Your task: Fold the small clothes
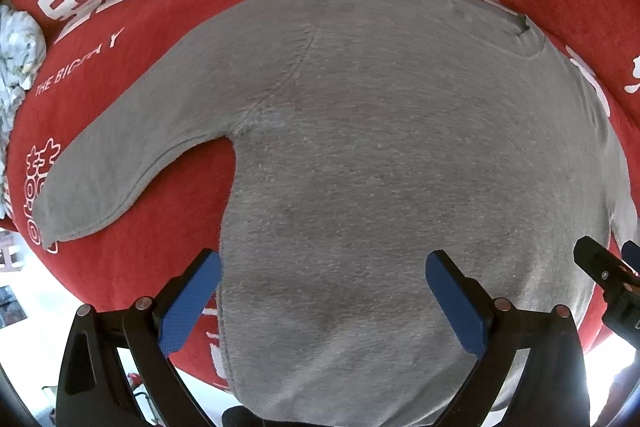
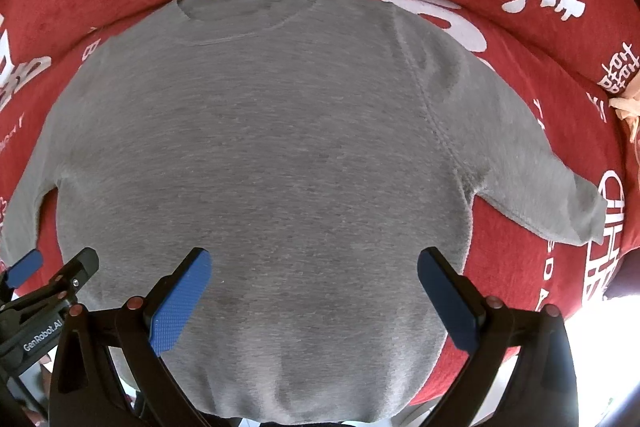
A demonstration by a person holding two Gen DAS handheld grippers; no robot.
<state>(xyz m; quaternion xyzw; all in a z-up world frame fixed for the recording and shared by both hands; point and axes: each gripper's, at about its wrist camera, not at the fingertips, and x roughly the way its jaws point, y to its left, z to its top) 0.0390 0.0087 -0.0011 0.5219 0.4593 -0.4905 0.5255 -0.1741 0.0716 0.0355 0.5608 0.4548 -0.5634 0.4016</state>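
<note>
A small grey sweatshirt (image 1: 380,155) lies flat and spread out on a red cloth with white lettering (image 1: 132,47). Its neck is at the far side and both sleeves stick out sideways. It also shows in the right wrist view (image 2: 260,155), with the right sleeve (image 2: 540,179) stretched right. My left gripper (image 1: 324,291) is open and empty above the hem's left part. My right gripper (image 2: 314,291) is open and empty above the hem's right part. Each gripper shows at the edge of the other's view: the right one in the left wrist view (image 1: 608,267), the left one in the right wrist view (image 2: 52,271).
The red cloth (image 2: 520,267) covers the surface and a raised back behind the sweatshirt. A pale crumpled fabric (image 1: 16,59) lies at the far left. An orange-beige item (image 2: 628,107) sits at the far right edge. The near edge drops to a bright floor.
</note>
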